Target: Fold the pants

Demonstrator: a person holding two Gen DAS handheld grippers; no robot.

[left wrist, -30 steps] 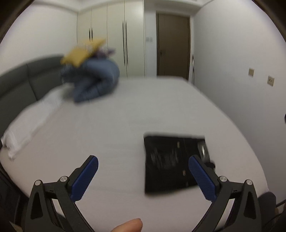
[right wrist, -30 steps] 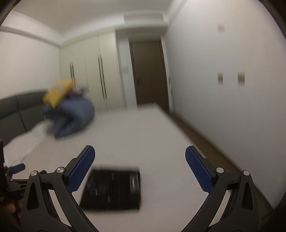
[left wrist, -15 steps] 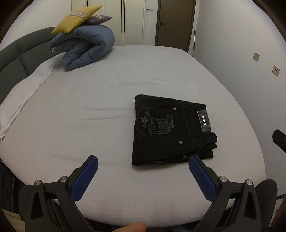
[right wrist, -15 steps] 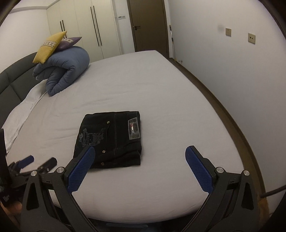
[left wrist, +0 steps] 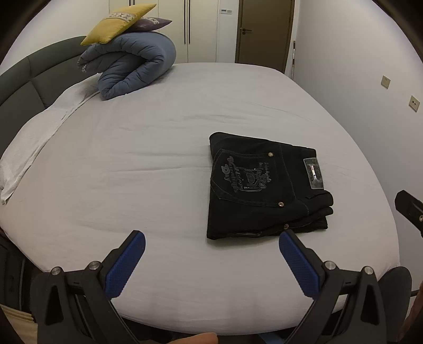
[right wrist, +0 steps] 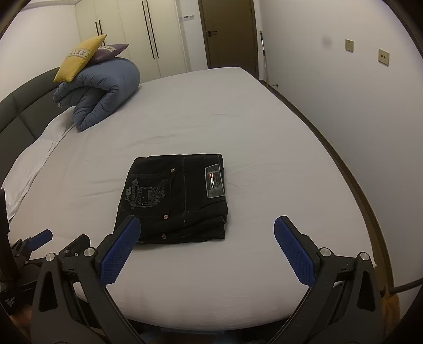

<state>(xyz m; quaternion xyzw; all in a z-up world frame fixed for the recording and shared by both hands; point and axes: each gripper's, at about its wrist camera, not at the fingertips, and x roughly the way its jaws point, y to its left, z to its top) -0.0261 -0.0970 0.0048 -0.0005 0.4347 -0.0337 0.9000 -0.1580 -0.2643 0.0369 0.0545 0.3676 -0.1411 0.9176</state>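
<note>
Black pants (left wrist: pixel 267 188) lie folded into a compact square on the grey bed sheet (left wrist: pixel 148 164), back pocket and waist label facing up. In the right wrist view the same pants (right wrist: pixel 175 195) sit just beyond my left blue pad. My left gripper (left wrist: pixel 211 260) hangs open over the bed's near edge, to the near left of the pants, with nothing between its fingers. My right gripper (right wrist: pixel 207 244) is open too, held above the near edge and apart from the cloth. A piece of the left gripper (right wrist: pixel 39 239) shows at the lower left of the right wrist view.
A rolled blue duvet (left wrist: pixel 129 66) with a yellow cushion (left wrist: pixel 116 22) on top lies at the far left by the dark headboard (left wrist: pixel 23 79). A white pillow (left wrist: pixel 29 140) lines the left side. A wall (right wrist: pixel 370 132) runs close along the bed's right side.
Both views have tipped down from the room to the bed and steadied. The folded pants now sit farther from the fingers, and both grippers stay open.
</note>
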